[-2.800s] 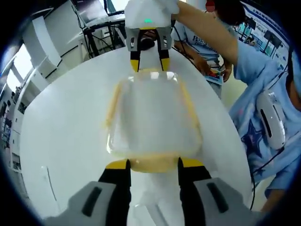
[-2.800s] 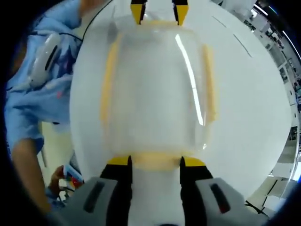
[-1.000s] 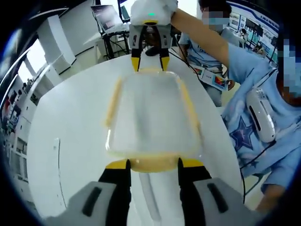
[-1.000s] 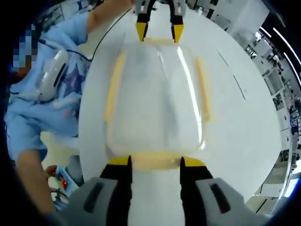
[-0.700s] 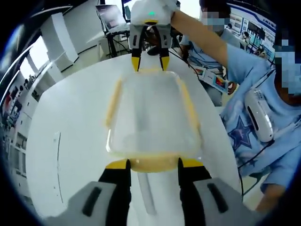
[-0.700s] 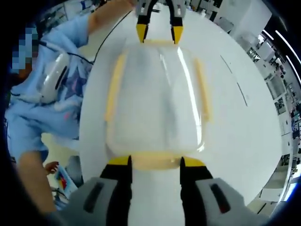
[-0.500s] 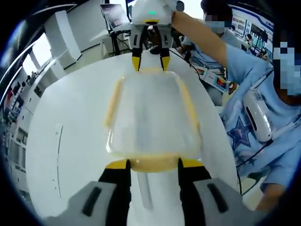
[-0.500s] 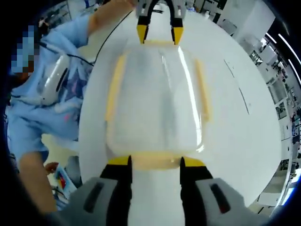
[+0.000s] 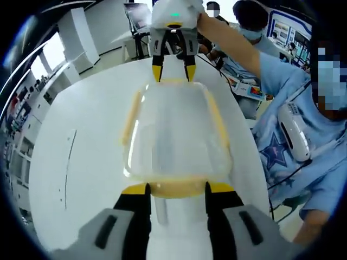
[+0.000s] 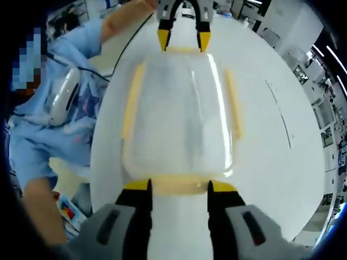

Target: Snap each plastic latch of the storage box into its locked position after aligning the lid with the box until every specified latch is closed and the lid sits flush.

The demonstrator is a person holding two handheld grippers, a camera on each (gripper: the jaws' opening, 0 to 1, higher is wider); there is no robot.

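Observation:
A clear plastic storage box [image 9: 176, 130] with its lid on lies lengthwise between my two grippers over a white round table [image 9: 81, 135]. Yellow latches run along its long sides [image 9: 129, 122] [image 9: 219, 124] and across both ends. My left gripper [image 9: 177, 188] has its jaws closed on the near end latch [image 9: 179, 189]. At the far end, my right gripper [image 9: 172, 73] holds the other end latch. In the right gripper view the same box [image 10: 181, 114] stretches from the right gripper [image 10: 178, 186] to the left gripper [image 10: 183, 39].
A person in a light blue shirt [image 9: 293, 108] stands at the table's edge, wearing a white device; they also show in the right gripper view [image 10: 59, 97]. Another person sits behind. Desks and screens stand beyond the table. Bare tabletop [image 10: 271, 135] lies beside the box.
The box keeps its place between both grippers while the table and room behind have shifted. The box and both grippers have turned together over the table.

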